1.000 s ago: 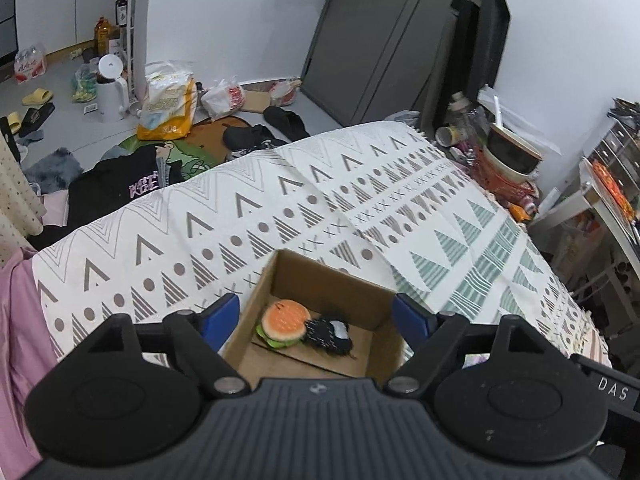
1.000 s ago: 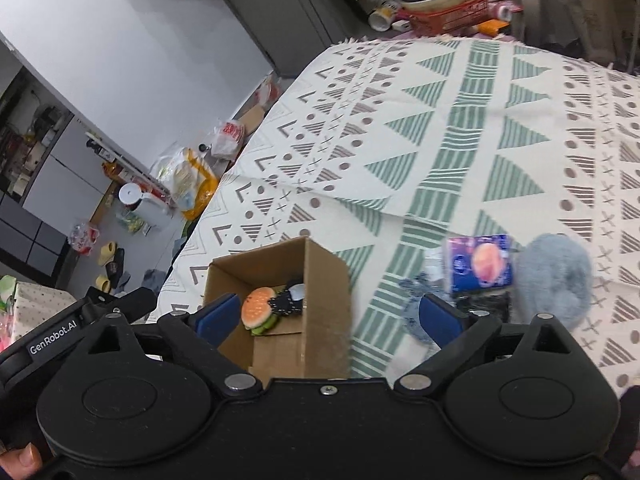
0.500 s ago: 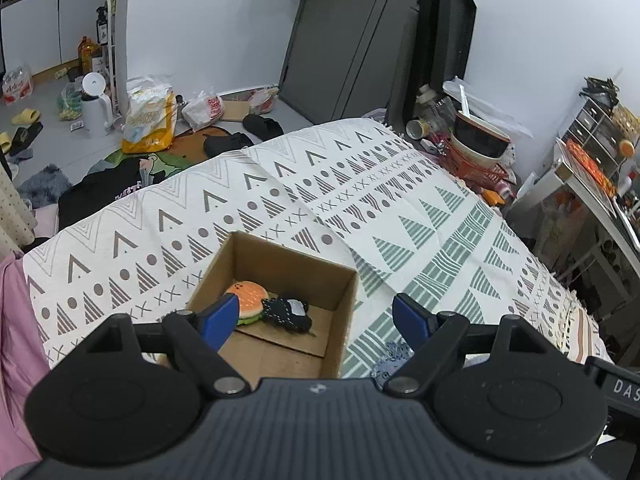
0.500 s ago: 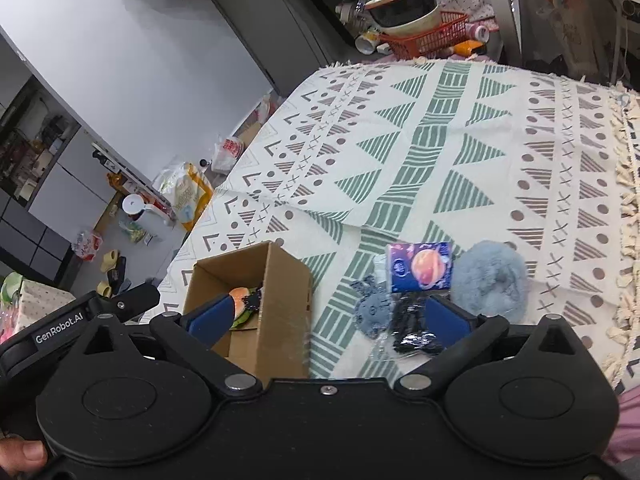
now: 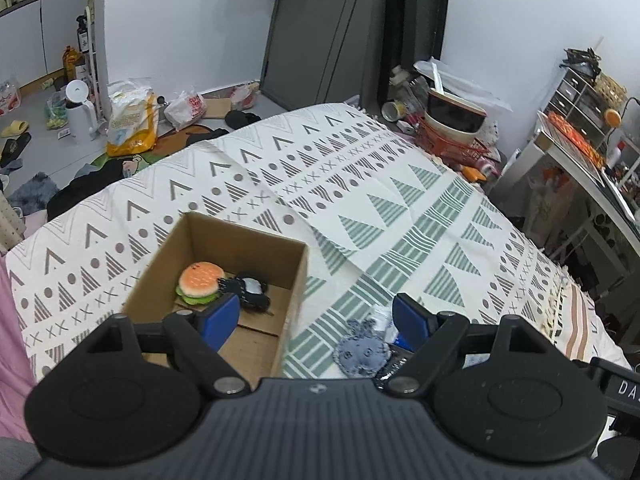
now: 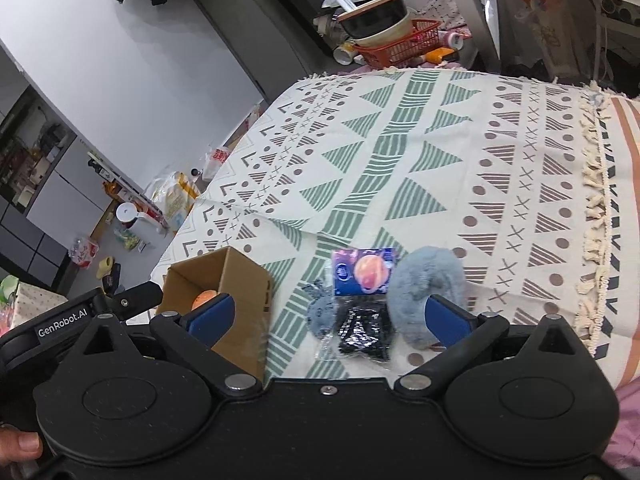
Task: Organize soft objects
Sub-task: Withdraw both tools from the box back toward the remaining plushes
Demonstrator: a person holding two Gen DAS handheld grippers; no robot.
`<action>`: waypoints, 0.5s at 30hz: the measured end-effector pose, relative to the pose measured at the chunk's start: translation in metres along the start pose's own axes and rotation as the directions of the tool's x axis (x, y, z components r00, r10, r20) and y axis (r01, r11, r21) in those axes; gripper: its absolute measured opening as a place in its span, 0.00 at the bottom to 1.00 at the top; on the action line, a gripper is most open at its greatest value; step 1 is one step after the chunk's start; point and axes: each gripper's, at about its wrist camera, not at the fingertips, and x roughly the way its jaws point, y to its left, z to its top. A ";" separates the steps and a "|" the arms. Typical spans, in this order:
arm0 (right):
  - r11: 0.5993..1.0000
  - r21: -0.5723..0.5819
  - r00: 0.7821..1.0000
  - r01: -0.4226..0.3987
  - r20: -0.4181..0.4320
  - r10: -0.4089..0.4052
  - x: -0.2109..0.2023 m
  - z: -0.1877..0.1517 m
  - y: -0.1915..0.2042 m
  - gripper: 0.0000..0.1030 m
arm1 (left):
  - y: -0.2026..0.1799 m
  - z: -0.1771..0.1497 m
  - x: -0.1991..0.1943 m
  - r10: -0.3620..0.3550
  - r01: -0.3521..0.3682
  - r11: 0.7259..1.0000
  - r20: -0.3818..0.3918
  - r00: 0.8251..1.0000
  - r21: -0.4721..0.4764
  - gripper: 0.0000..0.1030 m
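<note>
An open cardboard box point(image 5: 298, 268) point(image 6: 244, 280) sits on the patterned cloth and holds a burger plush point(image 5: 199, 282) and a black-and-white plush point(image 5: 250, 290). Right of the box lie a blue-grey flat plush point(image 5: 362, 354) point(image 6: 320, 312), a packaged dark item with a blue card point(image 6: 364, 280) and a fluffy grey-blue plush point(image 6: 434, 280). My left gripper point(image 5: 316, 318) hangs open above the box's right edge, empty. My right gripper point(image 6: 326, 316) is open above the loose items, touching none of them.
The patterned cloth point(image 5: 360, 200) covers a bed whose fringed edge point(image 6: 596, 216) is at the right. A red basket with bowls point(image 5: 452, 128) stands beyond the far end. Bags, a kettle and slippers litter the floor point(image 5: 80, 120) at left. A thumb point(image 6: 24, 442) shows at bottom left.
Both grippers have shifted right and pulled back; the box slid left in both views and the loose plush items came between the right gripper's fingers. Both stay open.
</note>
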 end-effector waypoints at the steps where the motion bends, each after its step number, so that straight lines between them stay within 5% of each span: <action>1: 1.000 0.003 1.000 -0.001 0.001 0.001 0.000 0.000 -0.005 1.00 | -0.003 -0.002 0.001 -0.002 0.002 1.000 -0.002 1.000 0.002 0.80; 15: 0.997 0.072 1.000 0.006 0.020 -0.008 0.000 -0.005 -0.065 0.97 | -0.048 -0.025 0.023 -0.026 0.028 0.999 -0.051 0.998 0.039 0.80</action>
